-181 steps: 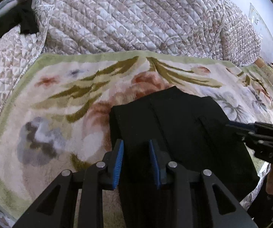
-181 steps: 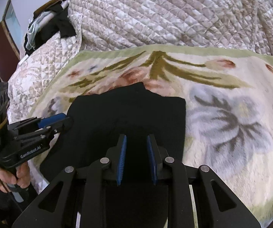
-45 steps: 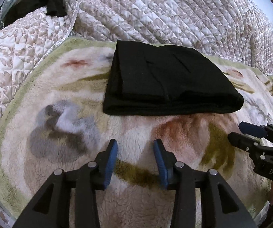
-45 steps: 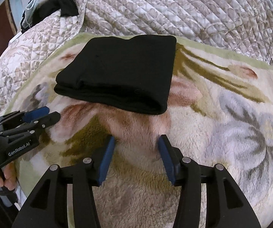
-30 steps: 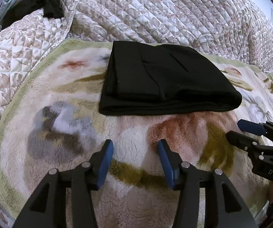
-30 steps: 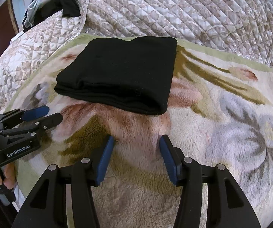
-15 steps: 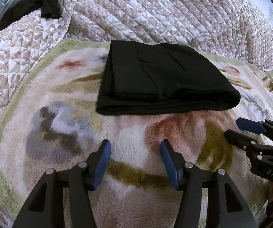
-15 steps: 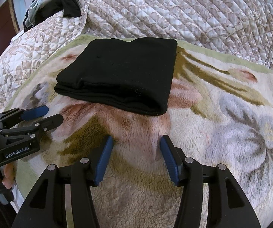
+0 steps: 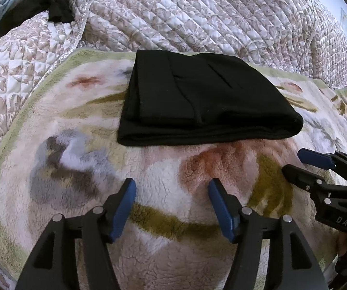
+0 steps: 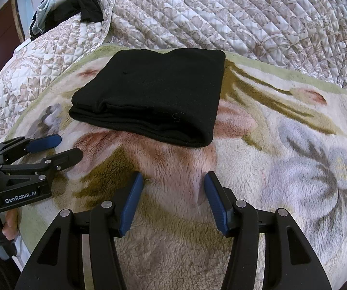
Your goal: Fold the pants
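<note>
- Now the left gripper (image 9: 171,188) points steeply down at the fleece blanket (image 9: 163,176), its jaws opening with only bare pile between them and nothing held.
- Beside it, the right gripper (image 10: 173,181) tilts down at much the same slant, its blue pads (image 10: 132,205) apart over the blanket and holding nothing.
- Each gripper shows at the edge of the other's view, side by side and near each other; a hand (image 10: 10,222) wraps the left one's handle.
- Beyond both sets of fingertips, the pants (image 9: 202,101) lie folded into a compact black stack on the blanket, apart from both grippers, with the far edge near the quilted bedspread (image 9: 197,17).
</note>
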